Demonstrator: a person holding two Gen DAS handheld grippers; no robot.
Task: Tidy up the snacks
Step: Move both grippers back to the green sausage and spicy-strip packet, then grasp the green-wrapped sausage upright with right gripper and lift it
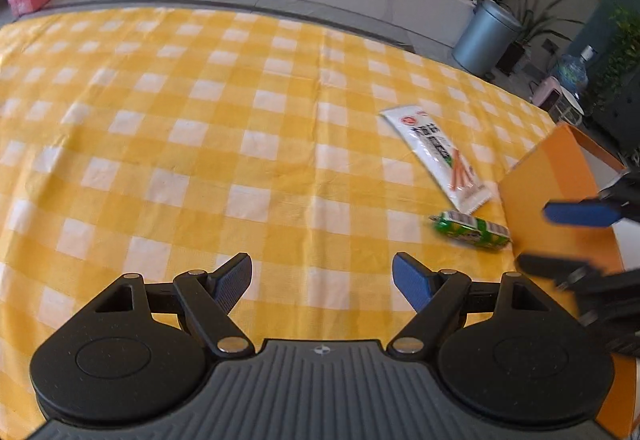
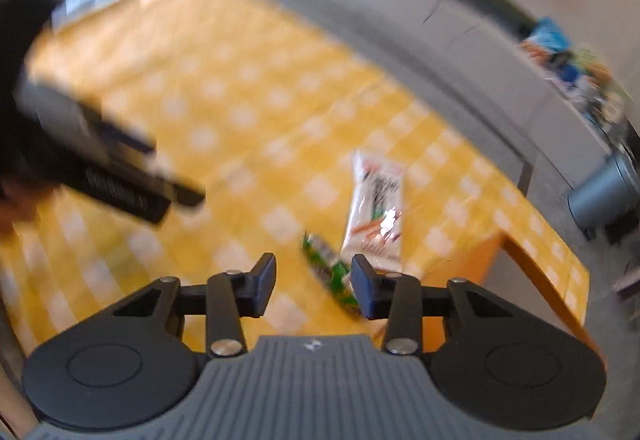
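Holding left gripper [image 1: 322, 282] fingers wide apart, gripping nothing. Keeping right gripper [image 2: 314, 286] fingers apart too, just over the green snack pack [image 1: 470, 230]. Lying beside it, a long white snack packet [image 1: 438, 155], both on the yellow checked counter [image 1: 200, 127], next to an orange box [image 1: 556, 199].

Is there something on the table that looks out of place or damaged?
Nothing looks damaged or spilled. Two snacks lie loose on the checked tablecloth beside the orange box, not in it: a long white packet, lying askew, and a small green packet. Both grippers, left and right, are open and empty.
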